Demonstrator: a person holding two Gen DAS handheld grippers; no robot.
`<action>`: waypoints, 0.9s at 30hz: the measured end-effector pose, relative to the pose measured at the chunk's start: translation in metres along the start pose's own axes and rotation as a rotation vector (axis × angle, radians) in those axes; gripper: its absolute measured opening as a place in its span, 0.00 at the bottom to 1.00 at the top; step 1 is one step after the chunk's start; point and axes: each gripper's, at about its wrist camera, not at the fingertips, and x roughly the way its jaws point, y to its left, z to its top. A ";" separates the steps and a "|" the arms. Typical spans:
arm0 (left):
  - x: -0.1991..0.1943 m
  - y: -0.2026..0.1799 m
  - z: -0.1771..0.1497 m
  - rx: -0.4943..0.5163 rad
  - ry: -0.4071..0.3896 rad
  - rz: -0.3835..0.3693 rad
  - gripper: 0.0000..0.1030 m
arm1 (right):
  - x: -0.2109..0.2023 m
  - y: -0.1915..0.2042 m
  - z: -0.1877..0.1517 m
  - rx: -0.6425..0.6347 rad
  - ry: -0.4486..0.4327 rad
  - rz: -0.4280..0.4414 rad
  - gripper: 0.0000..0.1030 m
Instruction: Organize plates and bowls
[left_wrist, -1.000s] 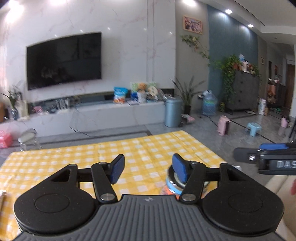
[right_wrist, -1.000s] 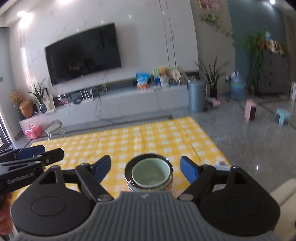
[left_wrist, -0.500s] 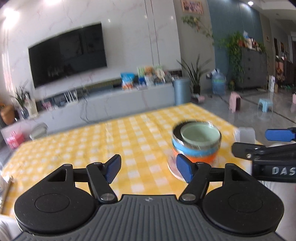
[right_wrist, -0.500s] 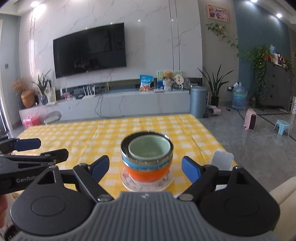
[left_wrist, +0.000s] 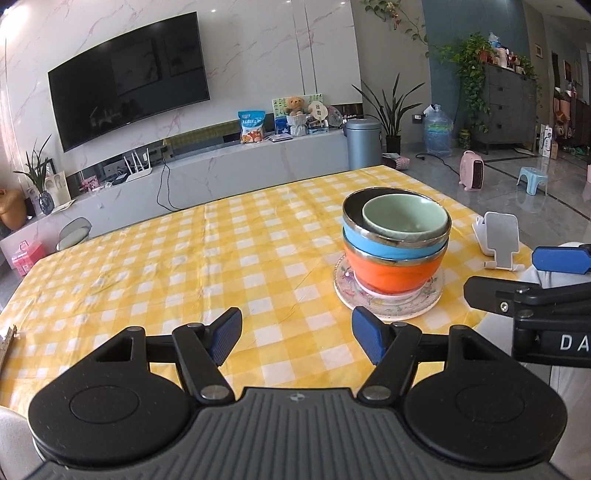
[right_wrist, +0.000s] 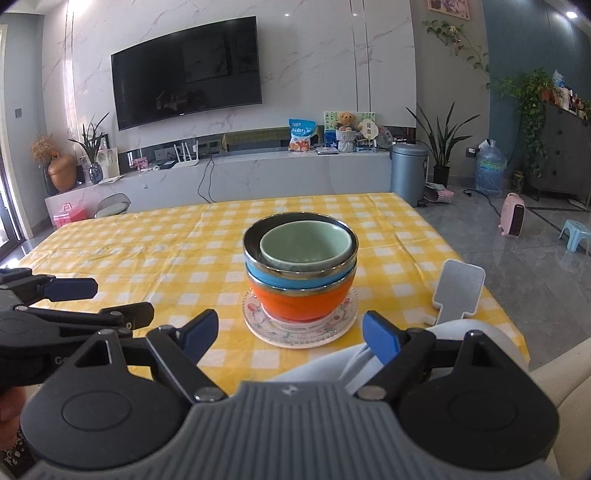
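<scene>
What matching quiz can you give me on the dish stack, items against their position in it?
Items:
1. green bowl
2. blue bowl
3. orange bowl
4. floral plate

Positions:
A. at the very bottom, on the yellow checked tablecloth
B. second from the top, steel-rimmed
C. directly on the plate
D. nested on top

Pairs: 1-D, 2-B, 3-C, 4-A

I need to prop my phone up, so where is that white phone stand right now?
The white phone stand sits on the yellow checked tablecloth near the table's right edge, just right of the stacked bowls on the floral plate.
</scene>
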 end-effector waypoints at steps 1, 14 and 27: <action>0.000 0.000 0.001 0.001 0.001 -0.001 0.78 | 0.000 0.001 -0.001 0.003 0.002 0.000 0.82; -0.001 0.002 0.000 0.004 0.002 0.001 0.78 | 0.003 0.001 -0.003 0.017 0.006 -0.002 0.82; -0.002 0.004 0.003 -0.008 0.004 -0.001 0.78 | 0.004 0.003 -0.005 0.001 0.011 -0.017 0.82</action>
